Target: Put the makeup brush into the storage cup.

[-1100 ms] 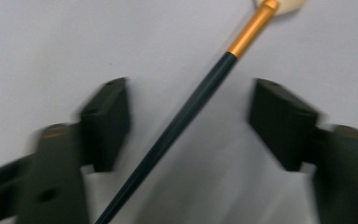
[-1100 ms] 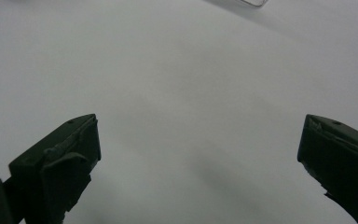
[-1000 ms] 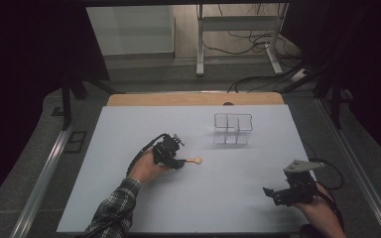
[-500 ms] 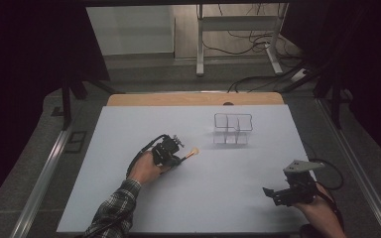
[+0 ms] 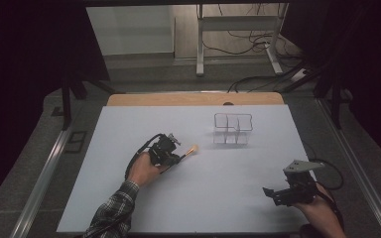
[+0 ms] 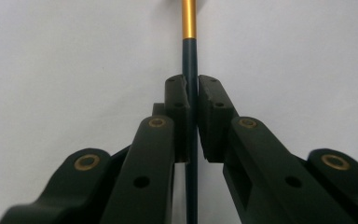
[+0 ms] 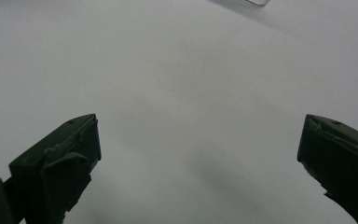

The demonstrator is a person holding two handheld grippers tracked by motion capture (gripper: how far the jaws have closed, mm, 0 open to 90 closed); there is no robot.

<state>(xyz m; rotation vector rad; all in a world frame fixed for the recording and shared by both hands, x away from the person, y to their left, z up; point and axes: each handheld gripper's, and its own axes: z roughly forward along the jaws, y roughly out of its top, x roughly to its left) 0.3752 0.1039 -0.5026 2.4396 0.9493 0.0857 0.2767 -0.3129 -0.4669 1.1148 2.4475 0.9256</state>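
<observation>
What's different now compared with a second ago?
The left gripper has closed its jaws on the thin brush-like stick, which lay flat on the white table a second ago; its pale tip now sits a little nearer the clear divided holder. The right gripper, open, and the holder stayed put.

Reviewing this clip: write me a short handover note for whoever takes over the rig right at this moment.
Left gripper: shut on the brush, pads clamped on its dark handle; the gold ferrule and pale tip point toward the clear divided organizer.
Right gripper: jaws wide open, nothing between them, low over the white table near its right front.
Done: brush gripped and apparently lifted off the table, judging by its tilt.
Left: probably carry the brush to the organizer and drop it into a compartment; the organizer looks empty.
</observation>
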